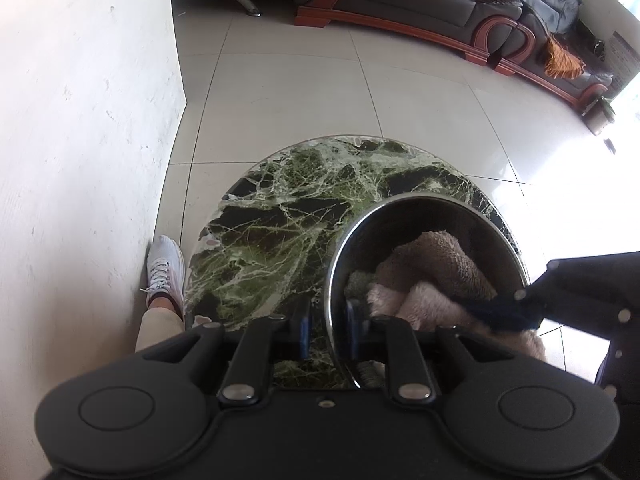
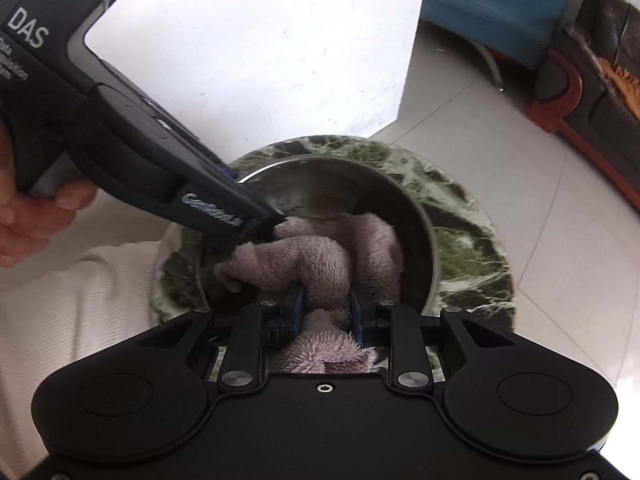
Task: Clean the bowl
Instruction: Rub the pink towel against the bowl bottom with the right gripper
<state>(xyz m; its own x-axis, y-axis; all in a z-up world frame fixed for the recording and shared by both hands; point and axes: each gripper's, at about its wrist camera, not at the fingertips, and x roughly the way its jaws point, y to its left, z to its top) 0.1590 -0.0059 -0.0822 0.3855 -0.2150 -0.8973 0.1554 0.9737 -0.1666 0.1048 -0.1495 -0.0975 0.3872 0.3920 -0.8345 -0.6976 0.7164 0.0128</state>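
A steel bowl (image 1: 400, 216) stands on a round green marble table (image 1: 280, 220), near its right edge. A fluffy pink towel (image 1: 432, 264) lies bunched inside it. My left gripper (image 1: 328, 328) is shut on the bowl's near left rim, one finger inside and one outside. My right gripper (image 1: 494, 312) reaches in from the right onto the towel. In the right wrist view, my right gripper (image 2: 326, 308) is shut on a fold of the towel (image 2: 320, 256) inside the bowl (image 2: 340, 184). There the left gripper (image 2: 276, 222) comes down from the upper left onto the rim.
A white wall (image 1: 80, 120) rises close on the left, with a person's white shoe (image 1: 164, 268) at its foot. A dark leather sofa (image 1: 440, 0) lines the far side of the tiled floor (image 1: 320, 92). A hand (image 2: 24, 208) holds the left gripper's handle.
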